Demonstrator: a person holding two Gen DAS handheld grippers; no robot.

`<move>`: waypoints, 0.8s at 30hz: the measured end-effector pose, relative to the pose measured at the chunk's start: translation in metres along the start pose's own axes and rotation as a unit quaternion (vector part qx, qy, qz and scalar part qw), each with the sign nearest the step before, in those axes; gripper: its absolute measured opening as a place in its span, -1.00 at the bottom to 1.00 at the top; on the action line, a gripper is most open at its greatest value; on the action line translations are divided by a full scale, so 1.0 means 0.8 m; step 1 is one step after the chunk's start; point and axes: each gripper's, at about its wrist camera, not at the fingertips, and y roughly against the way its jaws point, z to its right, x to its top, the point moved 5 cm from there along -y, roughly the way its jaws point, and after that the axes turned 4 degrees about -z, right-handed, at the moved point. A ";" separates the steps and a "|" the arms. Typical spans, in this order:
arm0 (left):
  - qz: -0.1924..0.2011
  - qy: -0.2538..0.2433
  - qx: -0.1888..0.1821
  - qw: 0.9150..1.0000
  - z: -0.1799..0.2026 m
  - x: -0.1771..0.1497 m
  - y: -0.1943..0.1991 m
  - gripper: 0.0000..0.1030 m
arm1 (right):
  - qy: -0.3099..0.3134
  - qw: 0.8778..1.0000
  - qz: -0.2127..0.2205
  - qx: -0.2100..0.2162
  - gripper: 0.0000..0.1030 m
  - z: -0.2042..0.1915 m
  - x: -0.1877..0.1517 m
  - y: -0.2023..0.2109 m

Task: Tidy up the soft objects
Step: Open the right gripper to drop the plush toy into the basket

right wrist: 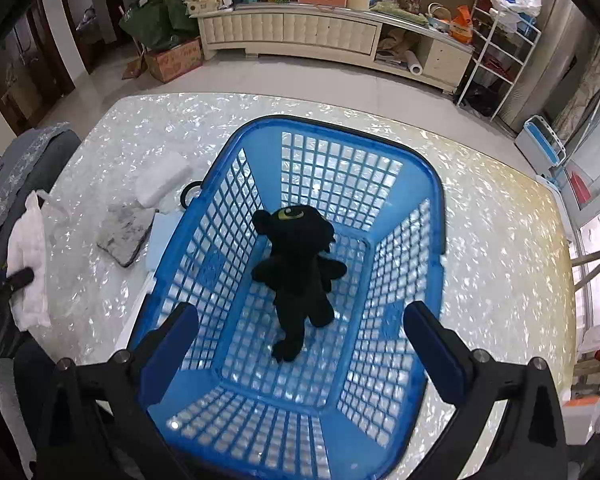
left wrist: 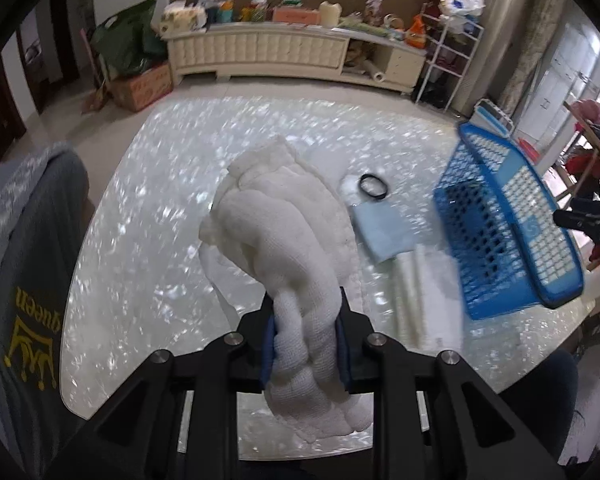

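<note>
My left gripper point(left wrist: 306, 344) is shut on a white woven cloth point(left wrist: 284, 216), which hangs bunched above the pearly table point(left wrist: 148, 208). The same white cloth point(right wrist: 30, 256) shows at the left edge of the right wrist view. A blue mesh basket point(left wrist: 500, 216) stands to the right of it. My right gripper point(right wrist: 300, 344) hovers wide open over that blue basket point(right wrist: 428, 168) with nothing between its fingers. A black plush toy point(right wrist: 298, 268) with a yellow eye lies on the basket floor below it.
On the table left of the basket lie a pale blue cloth point(left wrist: 384, 232), a black ring point(left wrist: 373, 187), a white pad point(right wrist: 162, 182) and a grey rag point(right wrist: 126, 232). A grey garment point(left wrist: 24, 264) drapes at the left. A cluttered sideboard point(right wrist: 292, 32) lines the far wall.
</note>
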 end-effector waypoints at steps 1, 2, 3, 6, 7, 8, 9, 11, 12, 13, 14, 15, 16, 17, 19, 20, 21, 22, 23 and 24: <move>0.005 -0.006 -0.002 1.000 0.008 0.003 0.006 -0.56 | -0.002 1.000 0.004 0.000 1.00 0.002 -0.006 0.005; 0.008 -0.011 -0.002 1.000 0.016 0.005 0.010 -0.56 | -0.002 1.000 0.006 0.000 1.00 0.004 -0.007 0.005; 0.012 -0.017 -0.004 1.000 0.024 0.008 0.016 -0.56 | -0.003 1.000 0.009 -0.001 1.00 0.007 -0.012 0.009; 0.021 -0.034 -0.010 0.999 0.048 0.015 0.031 -0.56 | -0.008 1.000 0.019 -0.001 1.00 0.016 -0.021 0.018; 0.023 -0.040 -0.013 0.999 0.055 0.018 0.034 -0.56 | -0.009 1.000 0.022 -0.001 1.00 0.017 -0.024 0.021; 0.026 -0.046 -0.015 0.998 0.066 0.021 0.038 -0.56 | -0.010 1.000 0.025 -0.001 1.00 0.018 -0.027 0.025; 0.027 -0.051 -0.018 0.998 0.072 0.024 0.040 -0.56 | -0.012 1.000 0.028 0.001 1.00 0.021 -0.031 0.029; 0.030 -0.063 -0.024 0.997 0.089 0.030 0.044 -0.56 | -0.016 0.999 0.035 0.002 1.00 0.025 -0.037 0.037; 0.032 -0.072 -0.027 0.997 0.100 0.034 0.047 -0.56 | -0.019 0.999 0.038 0.003 1.00 0.028 -0.039 0.040; 0.033 -0.080 -0.029 0.996 0.110 0.038 0.049 -0.56 | -0.021 0.999 0.041 0.004 1.00 0.030 -0.041 0.043; 0.034 -0.085 -0.031 0.995 0.117 0.041 0.050 -0.56 | -0.025 0.999 0.044 0.007 1.00 0.033 -0.043 0.043; 0.035 -0.093 -0.033 0.994 0.128 0.045 0.051 -0.56 | -0.028 0.998 0.048 0.009 1.00 0.037 -0.045 0.044; 0.037 -0.101 -0.036 0.994 0.138 0.048 0.053 -0.56 | -0.030 0.998 0.051 0.010 1.00 0.039 -0.047 0.045; 0.039 -0.110 -0.038 0.992 0.148 0.052 0.054 -0.56 | -0.032 0.998 0.054 0.011 1.00 0.041 -0.049 0.047; 0.040 -0.127 -0.042 0.990 0.169 0.058 0.054 -0.56 | -0.033 0.998 0.057 0.011 1.00 0.044 -0.051 0.046; 0.039 -0.138 -0.046 0.989 0.182 0.062 0.053 -0.56 | -0.033 0.998 0.059 0.012 1.00 0.046 -0.053 0.045; 0.038 -0.146 -0.049 0.987 0.192 0.065 0.052 -0.56 | -0.034 0.998 0.060 0.012 1.00 0.048 -0.054 0.044; 0.036 -0.151 -0.052 0.986 0.199 0.066 0.050 -0.56 | -0.036 0.997 0.061 0.013 1.00 0.050 -0.055 0.043; 0.034 -0.158 -0.056 0.985 0.209 0.068 0.049 -0.56 | -0.037 0.997 0.062 0.014 1.00 0.052 -0.057 0.041; 0.032 -0.165 -0.059 0.984 0.218 0.070 0.046 -0.56 | -0.039 0.997 0.062 0.014 1.00 0.054 -0.058 0.041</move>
